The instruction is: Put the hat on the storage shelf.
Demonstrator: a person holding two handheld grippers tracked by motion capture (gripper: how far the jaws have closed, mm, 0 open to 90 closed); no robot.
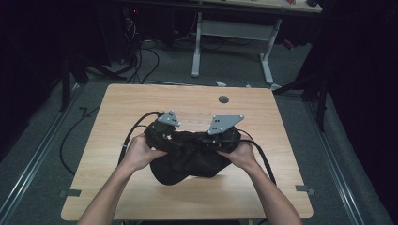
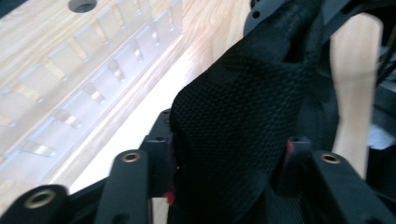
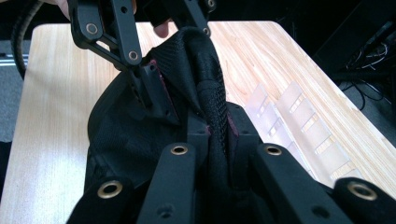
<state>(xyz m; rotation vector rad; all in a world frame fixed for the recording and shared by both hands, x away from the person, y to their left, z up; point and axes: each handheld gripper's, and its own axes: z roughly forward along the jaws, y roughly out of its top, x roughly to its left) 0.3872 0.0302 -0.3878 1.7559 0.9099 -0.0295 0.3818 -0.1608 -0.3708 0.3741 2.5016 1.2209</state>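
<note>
**A:** What did the scene hold, biggest first?

**B:** The wooden bench (image 1: 117, 187) came first, with a round hole (image 1: 223, 99) near its far edge. A clear slotted rack (image 2: 88, 60) lay flat on it. In the high view the rack was so faint against the wood that it could hardly be made out; both gripper views caught it better.

**A:** And the thing being worked on?

**B:** A black mesh fabric piece (image 1: 185, 164), bunched on the bench at its near middle, between the two hands. Its overall shape could not be told, since folds and the tools covered much of it.

**A:** The left tool?

**B:** The left tool (image 1: 157, 133) sat at the fabric's left end. In the left gripper view a thick fold of mesh (image 2: 243, 116) rose between its jaws and touched both pads, so it was clenched on the fabric. The fold hid most of the pads, leaving just a bit of red (image 2: 170, 197) at one.

**A:** The right tool?

**B:** The right tool (image 1: 220, 140) was clamped on a narrow ridge of the fabric (image 3: 212, 102), jaws nearly together. The other tool gripped the same cloth just beyond it, its upper part cut off by the frame.

**A:** The hands?

**B:** The left hand (image 1: 138, 152) and right hand (image 1: 241, 154) wrapped the tool bodies; the fingers were partly buried in black cloth.
</note>
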